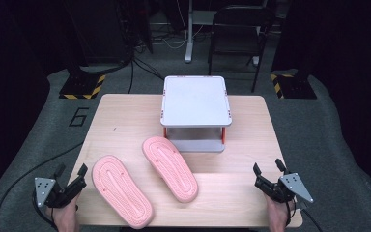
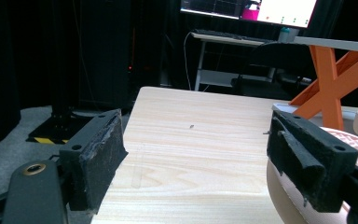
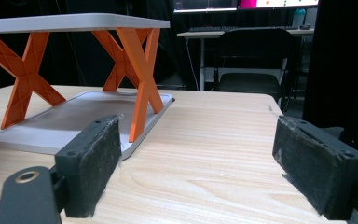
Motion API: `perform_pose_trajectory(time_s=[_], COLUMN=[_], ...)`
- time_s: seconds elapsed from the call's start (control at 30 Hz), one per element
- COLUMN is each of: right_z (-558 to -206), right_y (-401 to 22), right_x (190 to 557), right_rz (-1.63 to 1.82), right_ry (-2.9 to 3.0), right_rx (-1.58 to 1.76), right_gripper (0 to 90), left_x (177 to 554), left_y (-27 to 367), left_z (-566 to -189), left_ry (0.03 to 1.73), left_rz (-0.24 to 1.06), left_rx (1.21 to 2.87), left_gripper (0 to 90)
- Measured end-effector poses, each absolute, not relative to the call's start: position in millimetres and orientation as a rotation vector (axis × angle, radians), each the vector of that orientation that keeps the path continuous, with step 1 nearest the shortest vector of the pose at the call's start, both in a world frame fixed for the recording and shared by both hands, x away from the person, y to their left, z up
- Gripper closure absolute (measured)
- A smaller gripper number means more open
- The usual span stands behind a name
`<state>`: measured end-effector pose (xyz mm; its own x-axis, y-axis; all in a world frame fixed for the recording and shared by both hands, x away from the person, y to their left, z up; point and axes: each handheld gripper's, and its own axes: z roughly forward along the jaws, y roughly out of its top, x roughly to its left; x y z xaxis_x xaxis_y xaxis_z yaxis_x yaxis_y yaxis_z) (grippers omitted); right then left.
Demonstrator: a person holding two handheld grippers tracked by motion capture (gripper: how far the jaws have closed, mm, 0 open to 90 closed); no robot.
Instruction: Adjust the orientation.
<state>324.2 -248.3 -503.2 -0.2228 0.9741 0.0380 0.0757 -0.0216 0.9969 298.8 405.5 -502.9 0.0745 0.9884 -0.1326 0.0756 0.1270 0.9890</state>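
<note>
High view: a pale wooden tabletop (image 1: 125, 121) is seen from above, occupying the middle of the frame, with grey carpet around it and dark equipment at the top. A grey two-tier stand (image 1: 195, 101) with orange legs is set at the centre of the frame, toward the far edge of the tabletop. Two pink slippers are laid sole-up in the lower middle. The left slipper (image 1: 121, 190) is placed at the lower left, slanted, its near end close to the bottom edge of the tabletop. The right slipper (image 1: 169, 167) is placed just beside it, toward the centre, its far end near the base of the stand. The two slippers are close together but are not seen to touch.

The left claw (image 1: 70, 177) is held at the lower left corner of the frame, just left of the left slipper, its jaws spread apart with nothing between them. In the left gripper view, the pale edge of that slipper (image 2: 284, 205) is seen behind the jaw at the right of the frame.

The right claw (image 1: 267, 173) is held at the lower right, well apart from both slippers, its jaws spread wide and empty. In the right gripper view, bare wood is seen between the jaws, with the stand (image 3: 65, 119) at the upper left.
</note>
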Motion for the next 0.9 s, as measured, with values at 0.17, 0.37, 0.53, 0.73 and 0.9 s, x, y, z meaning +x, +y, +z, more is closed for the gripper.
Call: perform_pose_trajectory(time_s=[0.17,0.37,0.53,0.73,0.9], right_z=[-504.2,-503.1,-502.3,-491.5,-479.1], right_y=[-246.3,-239.8,-236.9,-211.0,-167.2], right_x=[326.3,326.6,327.3,326.2,328.9], right_rz=[1.365,1.366,1.369,1.389,1.485], right_ry=[1.439,1.475,1.505,1.562,1.691], right_rx=[1.179,1.162,1.172,1.142,1.025], right_gripper=[14.8,14.8,14.9,14.8,14.9], left_x=[299.6,298.9,299.0,298.7,299.6], left_y=[406.5,407.2,406.4,406.4,407.0], left_z=[-504.3,-504.5,-505.1,-505.2,-506.1], left_ry=[1.273,1.282,1.299,1.3,1.301], left_rz=[1.014,1.009,1.002,1.004,1.002], left_rx=[1.193,1.182,1.176,1.187,1.186], left_gripper=[19.0,19.3,19.5,19.7,19.8])
